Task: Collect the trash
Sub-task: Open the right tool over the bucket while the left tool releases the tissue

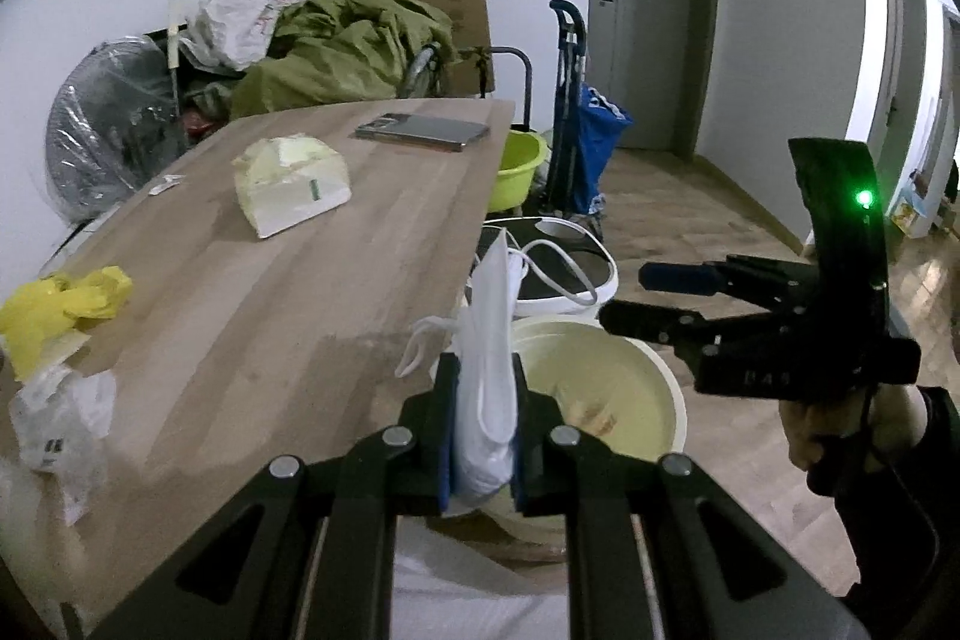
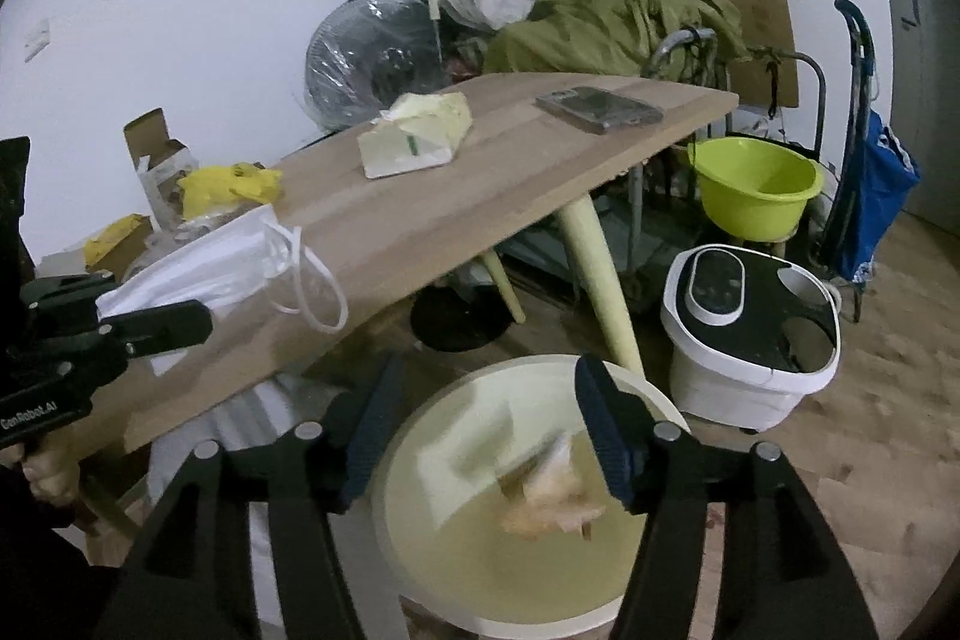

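Left jaws pinching a white face mask [image 1: 487, 388], right jaws spread above cream bin [image 2: 420, 490] beside wooden table [image 1: 270, 292].

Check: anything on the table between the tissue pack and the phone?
Bare wood between tissue pack and phone on the table; the left wrist view shows it, and the right wrist view agrees.

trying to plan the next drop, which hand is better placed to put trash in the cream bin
Left, probably. The left gripper is shut on the white face mask near the cream bin; the right gripper is open, holding nothing.
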A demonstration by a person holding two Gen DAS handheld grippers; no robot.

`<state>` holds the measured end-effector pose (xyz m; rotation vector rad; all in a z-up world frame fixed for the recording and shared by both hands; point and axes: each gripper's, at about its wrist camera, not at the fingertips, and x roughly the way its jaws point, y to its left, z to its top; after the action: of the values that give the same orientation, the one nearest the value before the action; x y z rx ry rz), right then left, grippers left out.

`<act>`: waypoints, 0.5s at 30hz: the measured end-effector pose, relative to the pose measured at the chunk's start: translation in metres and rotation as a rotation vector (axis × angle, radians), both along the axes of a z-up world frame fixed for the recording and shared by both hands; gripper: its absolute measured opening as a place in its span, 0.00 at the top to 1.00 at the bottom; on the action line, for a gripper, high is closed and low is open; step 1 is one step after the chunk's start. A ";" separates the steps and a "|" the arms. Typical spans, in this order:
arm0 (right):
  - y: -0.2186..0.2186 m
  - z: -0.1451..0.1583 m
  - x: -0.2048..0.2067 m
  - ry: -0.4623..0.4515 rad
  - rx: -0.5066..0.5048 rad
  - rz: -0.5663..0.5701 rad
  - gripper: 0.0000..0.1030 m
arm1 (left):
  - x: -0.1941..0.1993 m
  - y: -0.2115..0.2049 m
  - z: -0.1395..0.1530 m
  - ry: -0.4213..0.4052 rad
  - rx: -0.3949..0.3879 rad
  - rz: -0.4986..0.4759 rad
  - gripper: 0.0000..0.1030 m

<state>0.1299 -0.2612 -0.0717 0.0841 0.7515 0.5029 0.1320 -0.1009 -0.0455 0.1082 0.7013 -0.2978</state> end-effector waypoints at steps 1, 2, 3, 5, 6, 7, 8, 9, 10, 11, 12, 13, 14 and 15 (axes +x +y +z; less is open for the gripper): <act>-0.001 -0.001 0.001 0.002 -0.003 -0.003 0.41 | 0.003 -0.002 -0.001 0.003 -0.002 -0.007 0.88; -0.003 -0.002 0.002 0.004 -0.006 -0.009 0.40 | 0.005 -0.004 -0.002 0.005 -0.004 -0.012 0.88; -0.006 -0.002 0.002 0.004 -0.007 -0.015 0.40 | 0.008 -0.006 -0.003 0.008 -0.006 -0.020 0.88; -0.011 -0.003 0.004 0.007 -0.008 -0.030 0.40 | 0.013 -0.012 -0.006 0.015 -0.006 -0.035 0.88; -0.013 -0.004 0.005 0.008 -0.011 -0.038 0.40 | 0.015 -0.014 -0.007 0.019 -0.005 -0.041 0.88; -0.015 -0.005 0.006 0.009 -0.016 -0.048 0.40 | 0.018 -0.016 -0.008 0.022 -0.004 -0.047 0.88; -0.017 -0.006 0.006 0.011 -0.020 -0.056 0.40 | 0.022 -0.019 -0.010 0.025 -0.003 -0.052 0.88; -0.020 -0.007 0.007 0.015 -0.021 -0.067 0.40 | 0.024 -0.022 -0.011 0.028 -0.004 -0.057 0.88; -0.022 -0.009 0.008 0.018 -0.021 -0.075 0.40 | 0.026 -0.023 -0.012 0.035 -0.007 -0.063 0.88; -0.025 -0.010 0.007 0.021 -0.022 -0.083 0.40 | 0.030 -0.027 -0.015 0.046 -0.008 -0.073 0.88; -0.027 -0.011 0.007 0.024 -0.023 -0.092 0.40 | 0.032 -0.030 -0.017 0.056 -0.002 -0.076 0.88; -0.030 -0.012 0.007 0.026 -0.025 -0.101 0.40 | 0.037 -0.033 -0.020 0.071 0.010 -0.078 0.88; -0.030 -0.012 0.008 0.029 -0.026 -0.107 0.40 | 0.042 -0.036 -0.023 0.085 0.015 -0.084 0.88; -0.033 -0.013 0.008 0.032 -0.027 -0.116 0.40 | 0.045 -0.039 -0.026 0.095 0.017 -0.093 0.88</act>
<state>0.1382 -0.2940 -0.0852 0.1097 0.7803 0.3816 0.1769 -0.1404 -0.0713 0.1434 0.7946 -0.3881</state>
